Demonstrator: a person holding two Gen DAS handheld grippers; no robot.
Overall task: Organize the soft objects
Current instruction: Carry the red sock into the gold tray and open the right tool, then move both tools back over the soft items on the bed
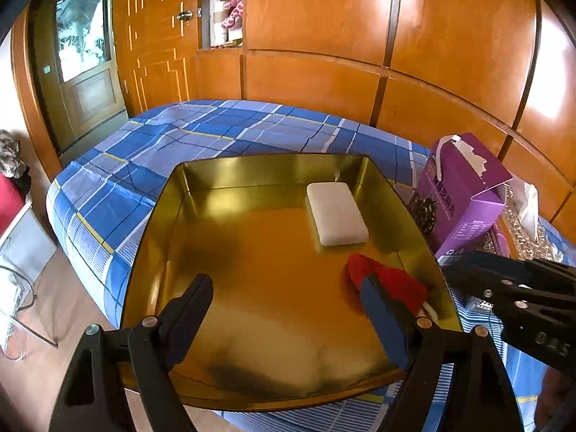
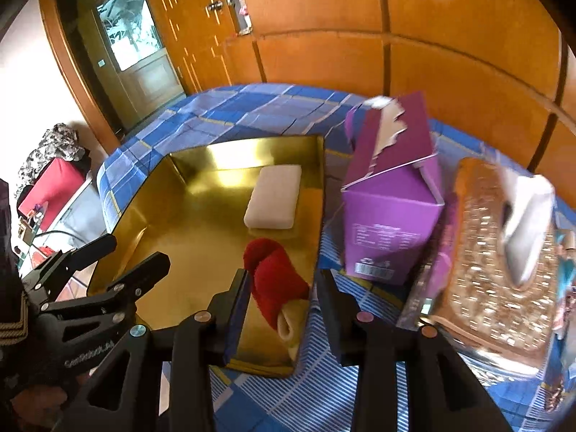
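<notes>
A gold metal tray [image 1: 172, 223] [image 2: 151, 208] lies on a bed with a blue plaid sheet. A white soft pad [image 1: 336, 213] [image 2: 274, 197] lies at the tray's far right. A red sock with a cream cuff [image 1: 390, 280] [image 2: 275, 277] lies at the tray's near right. My left gripper [image 1: 288, 302] is open and empty above the tray floor, its right finger beside the sock. My right gripper [image 2: 284, 291] is open with its fingers on either side of the sock and not closed on it.
A purple carton [image 1: 460, 194] [image 2: 392, 194] stands on the bed right of the tray. A glittery tissue box [image 2: 496, 262] sits further right. Wooden wardrobe panels [image 1: 360, 36] run behind the bed. A door [image 1: 86, 72] and floor clutter are to the left.
</notes>
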